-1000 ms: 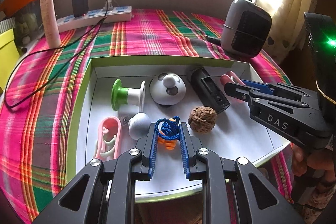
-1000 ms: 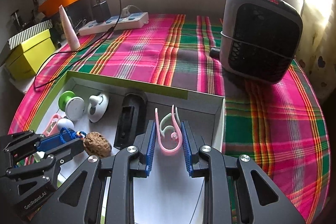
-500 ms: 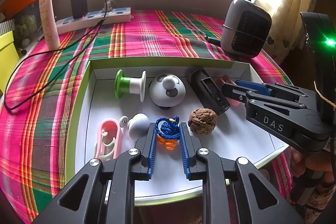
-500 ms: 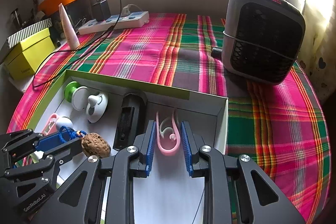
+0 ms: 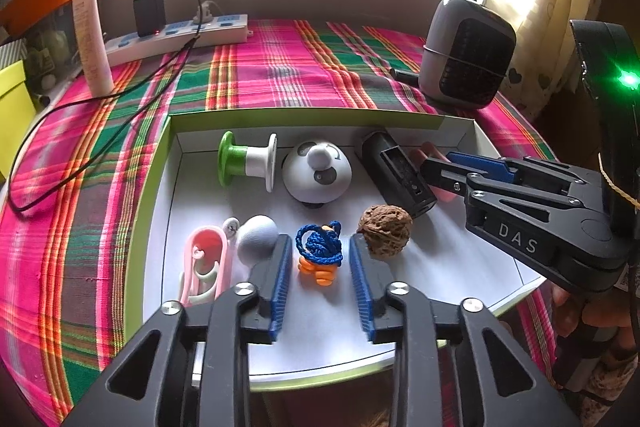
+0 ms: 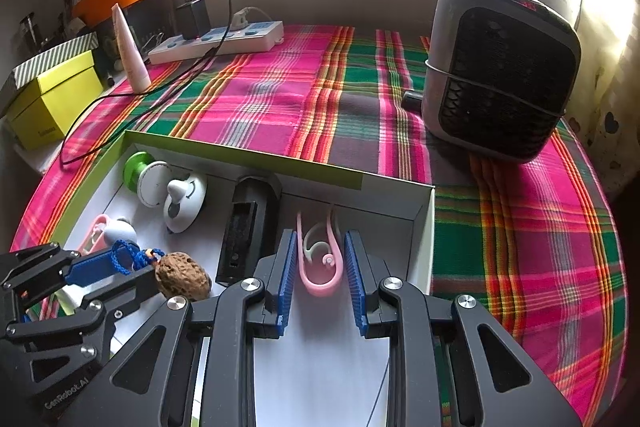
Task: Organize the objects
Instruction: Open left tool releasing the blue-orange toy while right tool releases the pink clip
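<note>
Left tongs [image 5: 320, 267]: jaws have just been opening; spread, clear of the blue cord charm [image 5: 319, 251] lying between them on the tray floor.
Right tongs [image 6: 320, 267]: pressed in, pinching the pink clip [image 6: 320, 267] at the tray's right end.
Around the charm: grey ball [image 5: 257, 237] at 9 o'clock, walnut [image 5: 386, 231] at 3 o'clock, another pink clip [image 5: 204, 267] further toward 9.
Back row, 12 o'clock: green spool [image 5: 246, 163], white dome [image 5: 317, 173], black case [image 5: 398, 173].
Tray [image 5: 154, 187]: on the plaid surface [image 5: 280, 71]; heater [image 5: 468, 67] well beyond.
Progress: seven pieces seem placed, the charm just released; the gripped clip apparently still needs setting down.
Unclear: the tray's near rim is cut off; the clip's contact with the floor is hidden.
</note>
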Tool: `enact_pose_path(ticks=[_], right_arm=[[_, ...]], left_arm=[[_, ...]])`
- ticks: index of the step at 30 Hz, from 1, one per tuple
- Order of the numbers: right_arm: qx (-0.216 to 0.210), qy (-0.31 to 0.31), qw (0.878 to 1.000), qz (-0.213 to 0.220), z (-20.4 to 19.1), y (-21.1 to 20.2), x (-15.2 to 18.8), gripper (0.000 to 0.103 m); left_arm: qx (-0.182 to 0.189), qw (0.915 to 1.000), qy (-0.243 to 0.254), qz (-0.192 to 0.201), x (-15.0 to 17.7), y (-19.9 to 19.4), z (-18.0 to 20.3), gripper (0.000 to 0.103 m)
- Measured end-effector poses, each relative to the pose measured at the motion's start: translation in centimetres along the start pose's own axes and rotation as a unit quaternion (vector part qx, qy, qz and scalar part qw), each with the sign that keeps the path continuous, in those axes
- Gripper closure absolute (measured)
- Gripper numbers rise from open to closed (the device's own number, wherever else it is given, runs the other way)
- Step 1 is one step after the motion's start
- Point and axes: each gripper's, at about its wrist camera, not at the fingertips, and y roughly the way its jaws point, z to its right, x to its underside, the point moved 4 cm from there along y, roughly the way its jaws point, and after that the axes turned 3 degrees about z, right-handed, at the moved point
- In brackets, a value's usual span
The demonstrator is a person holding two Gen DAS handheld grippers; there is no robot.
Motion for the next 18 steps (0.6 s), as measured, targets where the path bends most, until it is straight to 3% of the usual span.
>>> enact_pose_path(ticks=[4,7,18], right_arm=[[0.002,-0.005,1.0,0.009,-0.3,-0.5,0.0,0.076],[0.003,-0.006,1.0,0.015,-0.5,-0.8,-0.1,0.066],[0.011,-0.002,0.999,0.032,-1.1,-2.4,0.0,0.065]], left_arm=[[0.0,1.0,-0.004,-0.001,0.0,-0.1,-0.2,0.068],[-0.001,1.0,-0.004,0.0,0.0,-0.3,-0.2,0.066],[0.001,0.9999,0.0,0.015,0.3,-1.7,0.3,0.064]])
